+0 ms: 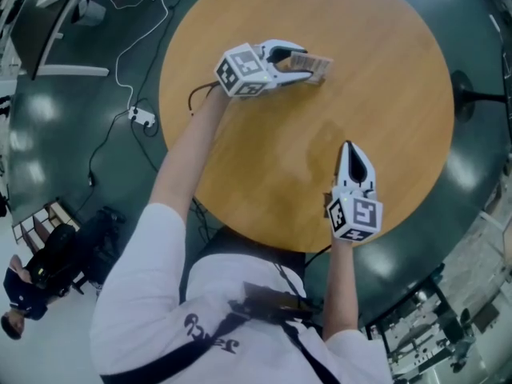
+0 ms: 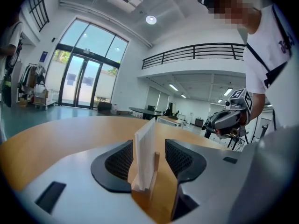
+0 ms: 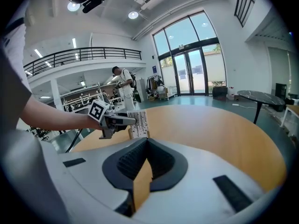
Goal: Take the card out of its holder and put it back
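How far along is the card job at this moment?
Done: nothing; the card stands in its wooden holder. In hand: the left gripper is open around the card, fingers not touching it. Right gripper is shut, empty. Left: grip, pull out, put back.

A round wooden bench (image 1: pixel 384 70) stood on a glossy dark green floor (image 1: pixel 72 150), where a white power strip (image 1: pixel 142 117) lay. Tall glass doors (image 2: pixel 84 80) let in daylight. A railed mezzanine (image 2: pixel 194 52) crossed the white wall, and round ceiling lights (image 2: pixel 150 19) glowed above.
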The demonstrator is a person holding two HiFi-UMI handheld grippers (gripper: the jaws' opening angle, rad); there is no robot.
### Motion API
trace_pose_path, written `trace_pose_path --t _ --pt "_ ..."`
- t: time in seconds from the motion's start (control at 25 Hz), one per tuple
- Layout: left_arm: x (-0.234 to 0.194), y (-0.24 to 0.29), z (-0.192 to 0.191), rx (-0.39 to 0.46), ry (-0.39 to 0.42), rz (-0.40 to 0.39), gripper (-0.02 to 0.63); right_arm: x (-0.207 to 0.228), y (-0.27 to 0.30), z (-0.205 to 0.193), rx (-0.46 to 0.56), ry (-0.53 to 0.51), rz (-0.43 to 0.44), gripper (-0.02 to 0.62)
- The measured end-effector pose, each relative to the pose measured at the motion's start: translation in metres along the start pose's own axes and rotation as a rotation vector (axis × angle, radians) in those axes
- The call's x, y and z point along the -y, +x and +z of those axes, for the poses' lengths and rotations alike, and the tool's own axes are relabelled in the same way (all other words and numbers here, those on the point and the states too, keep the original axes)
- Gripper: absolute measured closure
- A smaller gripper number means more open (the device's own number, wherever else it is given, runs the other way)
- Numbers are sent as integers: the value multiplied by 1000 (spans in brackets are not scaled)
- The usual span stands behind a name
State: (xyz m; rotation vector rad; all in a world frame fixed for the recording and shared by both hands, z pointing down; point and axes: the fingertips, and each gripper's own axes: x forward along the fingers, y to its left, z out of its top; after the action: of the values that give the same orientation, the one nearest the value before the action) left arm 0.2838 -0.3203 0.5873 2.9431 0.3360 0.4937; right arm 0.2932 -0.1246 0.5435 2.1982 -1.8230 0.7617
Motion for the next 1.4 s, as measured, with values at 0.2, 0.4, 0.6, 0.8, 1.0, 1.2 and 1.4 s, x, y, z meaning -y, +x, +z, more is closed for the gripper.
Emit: trace_pose_path --t 0.2,0.4,0.6,0.8,1.0,1.2,1.4 --pt "6 13 0 0 7 -66 417 6 -1 -3 -4 9 -11 577" --pt "2 15 -1 2 13 -78 562 10 -1 -6 -11 16 -19 577" --pt "13 14 -4 -28 35 -128 578 7 -1 -8 -13 17 -12 577" --pt "23 12 -7 -56 51 -166 580 -3 -3 -8 -5 14 0 577" --pt "22 0 18 -16 66 -168 580 -10 -6 -4 7 0 8 577" --pt "22 -21 55 14 98 -120 579 -11 -20 7 38 -6 5 577" --pt "30 -50 80 -13 129 -23 580 -12 -31 27 97 -19 11 577"
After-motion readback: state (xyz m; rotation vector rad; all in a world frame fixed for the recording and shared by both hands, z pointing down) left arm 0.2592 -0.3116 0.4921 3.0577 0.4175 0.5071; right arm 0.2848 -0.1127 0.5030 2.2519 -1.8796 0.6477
